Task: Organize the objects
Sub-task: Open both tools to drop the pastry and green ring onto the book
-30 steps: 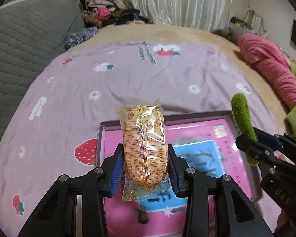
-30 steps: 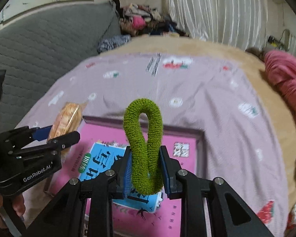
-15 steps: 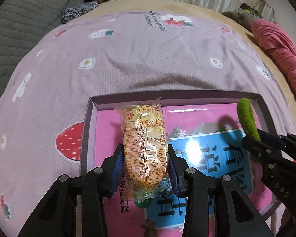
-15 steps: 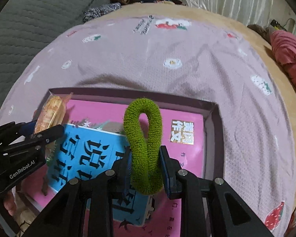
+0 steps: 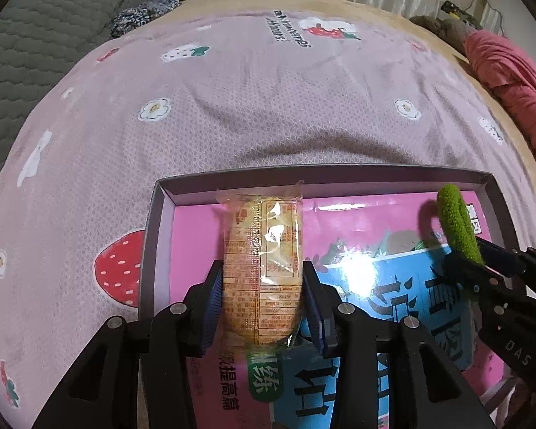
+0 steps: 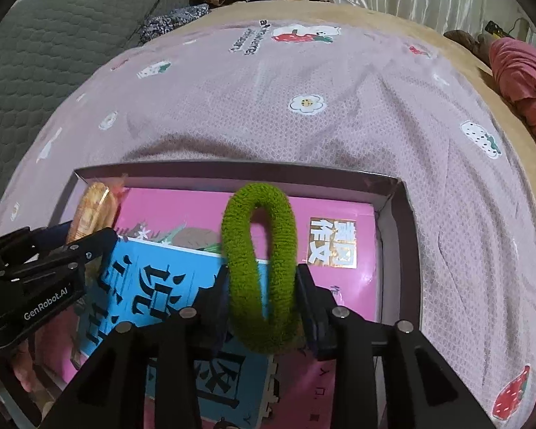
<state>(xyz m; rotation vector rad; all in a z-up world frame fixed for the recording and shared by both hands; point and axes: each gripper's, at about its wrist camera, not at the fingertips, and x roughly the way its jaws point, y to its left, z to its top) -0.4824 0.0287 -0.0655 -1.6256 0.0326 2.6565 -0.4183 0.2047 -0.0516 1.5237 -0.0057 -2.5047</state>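
A pink strawberry-print bedspread (image 5: 232, 114) carries a shallow grey cardboard box (image 5: 150, 250) floored by a pink-and-blue book (image 6: 339, 214). The left gripper (image 5: 262, 298) clamps a clear-wrapped yellow snack cake (image 5: 262, 268), long axis pointing away, tip near the far wall. The right gripper (image 6: 262, 295) has just been opening; a fuzzy green hair tie loop (image 6: 259, 268) stands upright between its jaws, pads still touching it.
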